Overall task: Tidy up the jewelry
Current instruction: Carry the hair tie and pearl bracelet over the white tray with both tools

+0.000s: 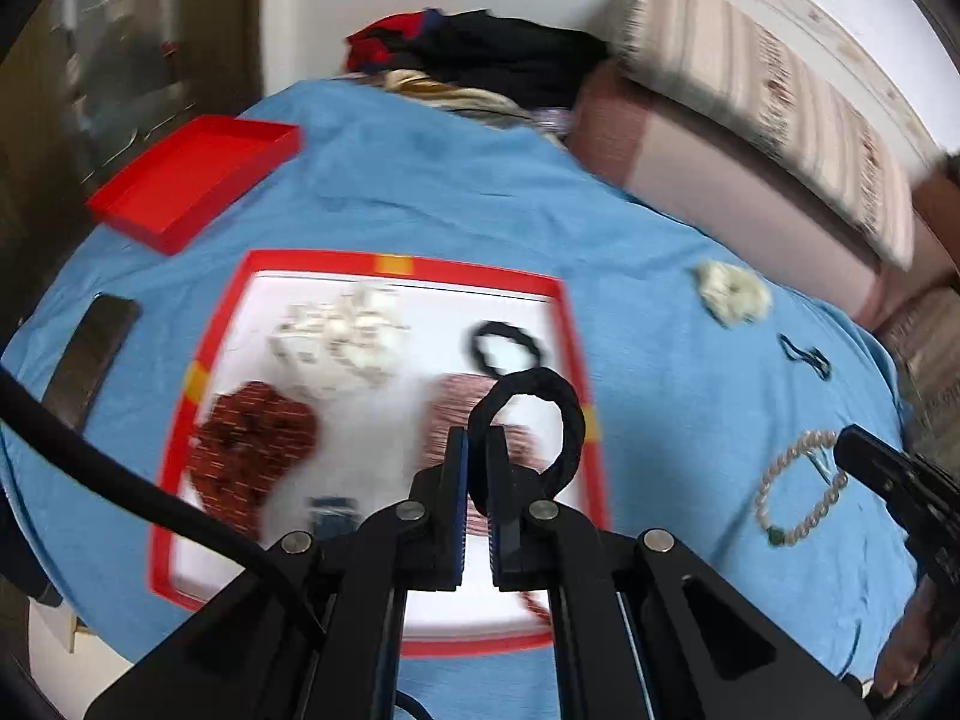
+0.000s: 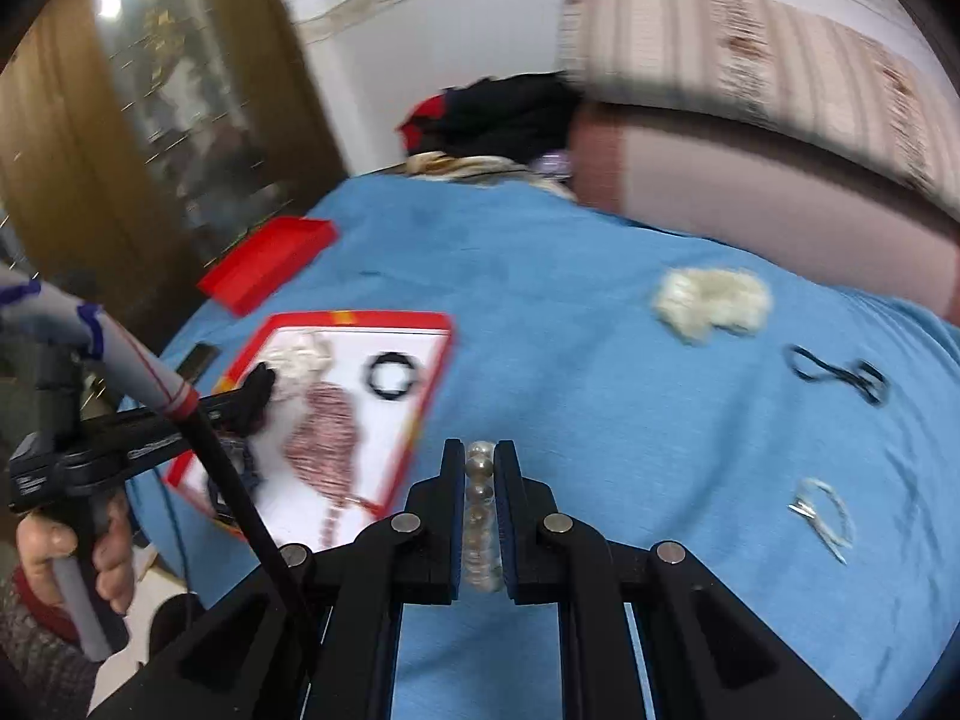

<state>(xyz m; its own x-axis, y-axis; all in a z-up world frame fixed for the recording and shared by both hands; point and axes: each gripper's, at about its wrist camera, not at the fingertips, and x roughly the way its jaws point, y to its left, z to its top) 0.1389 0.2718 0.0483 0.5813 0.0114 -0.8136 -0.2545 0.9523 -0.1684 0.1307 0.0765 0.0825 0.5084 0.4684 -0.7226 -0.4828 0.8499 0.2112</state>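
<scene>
Left gripper point(image 1: 477, 438) fingers nearly closed, right gripper point(image 2: 480, 450) fingers apparently clamped, both raised

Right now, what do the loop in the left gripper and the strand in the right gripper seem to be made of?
The loop in the left gripper looks like matte black fabric over elastic: it bends softly and shows no shine. The strand in the right gripper looks like glossy round beads, pale and pearl-like, each with a small highlight; whether pearl, glass or plastic cannot be told.
</scene>
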